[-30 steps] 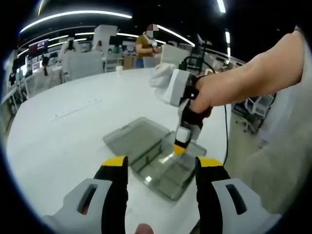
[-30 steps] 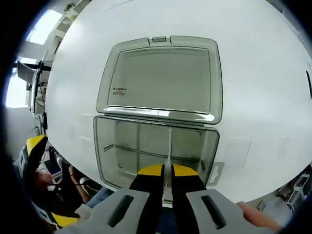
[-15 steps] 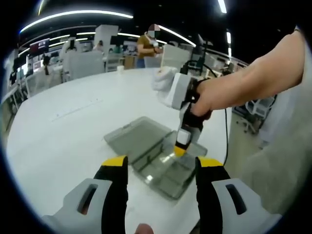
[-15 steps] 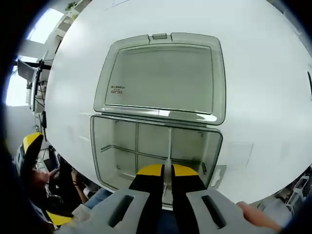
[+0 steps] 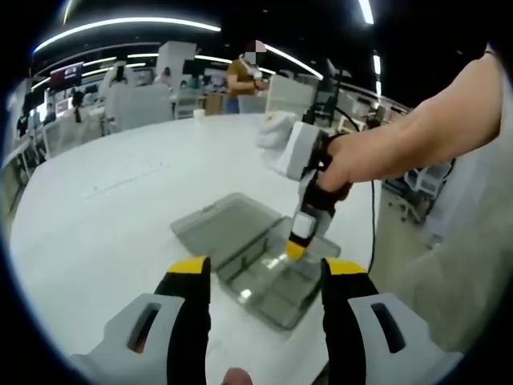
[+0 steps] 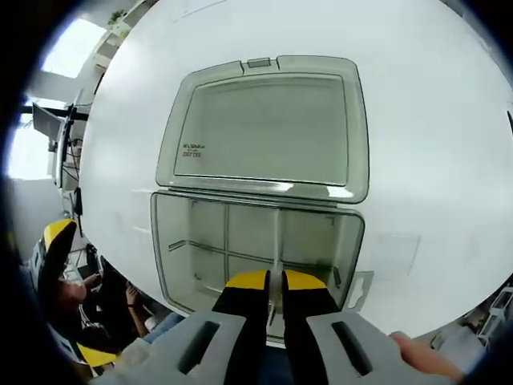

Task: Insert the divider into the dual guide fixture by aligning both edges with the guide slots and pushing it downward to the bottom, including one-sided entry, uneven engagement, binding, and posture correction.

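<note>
In the right gripper view the right tongs (image 6: 267,282) are pinching the top edge of a thin clear plastic divider (image 6: 277,245), which stands upright in the near half of a smoky translucent plastic box (image 6: 256,245) — the tray half, crossed by other partitions; the hinged lid (image 6: 268,128) lies flat beyond it, open side up. The tray's near edge sits close to the rim of the round white counter (image 6: 433,120). In the left gripper view the left tongs (image 5: 264,277) hang spread and empty, short of the box; beyond the lid the counter stretches bare — wide room there.
</note>
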Motion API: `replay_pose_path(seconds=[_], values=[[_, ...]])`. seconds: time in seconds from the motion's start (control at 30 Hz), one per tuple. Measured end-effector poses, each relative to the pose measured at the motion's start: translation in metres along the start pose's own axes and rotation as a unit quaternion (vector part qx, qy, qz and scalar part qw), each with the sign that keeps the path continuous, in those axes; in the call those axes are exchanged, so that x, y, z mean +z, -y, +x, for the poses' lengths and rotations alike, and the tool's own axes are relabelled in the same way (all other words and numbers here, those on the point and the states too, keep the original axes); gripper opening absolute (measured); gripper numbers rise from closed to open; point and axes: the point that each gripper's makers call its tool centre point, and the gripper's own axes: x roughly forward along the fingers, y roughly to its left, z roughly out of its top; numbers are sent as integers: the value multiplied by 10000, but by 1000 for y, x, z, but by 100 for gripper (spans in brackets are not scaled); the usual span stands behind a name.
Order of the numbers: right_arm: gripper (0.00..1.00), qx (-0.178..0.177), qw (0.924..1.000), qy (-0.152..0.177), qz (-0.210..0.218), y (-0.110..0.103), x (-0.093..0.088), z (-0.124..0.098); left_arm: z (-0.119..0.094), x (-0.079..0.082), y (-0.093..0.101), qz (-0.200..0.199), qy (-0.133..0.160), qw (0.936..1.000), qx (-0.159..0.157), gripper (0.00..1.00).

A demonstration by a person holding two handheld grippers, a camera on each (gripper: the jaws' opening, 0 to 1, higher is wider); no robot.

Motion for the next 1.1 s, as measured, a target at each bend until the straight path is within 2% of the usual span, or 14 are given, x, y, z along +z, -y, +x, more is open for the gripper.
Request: replay_pose_path(seconds=[0.33,0.57,0.83,0.93,1.03,1.1], values=[[1,-39,9999,-88,-32,-3,0,1,-1,0,-3,-35,40,10000,16,53],[1,-194,9996,-122,-153,-3,0,3,1,1,0,-38,37,10000,4,53],[3,-156,9996,-70,-217,-5,-1,1,-2,-2,-1,-45,6,10000,29,53],[6,-60,9996,-23,-289,-7,1,1,-3,-3,-2,-62,-2,10000,53,53],[14,49,9995,8,-296,-10,2,1,-5,-3,-2,-60,-4,10000,62,53],[14,8,9991,6,-412,-9,2,0,-5,-2,-2,-51,-5,10000,66,53]])
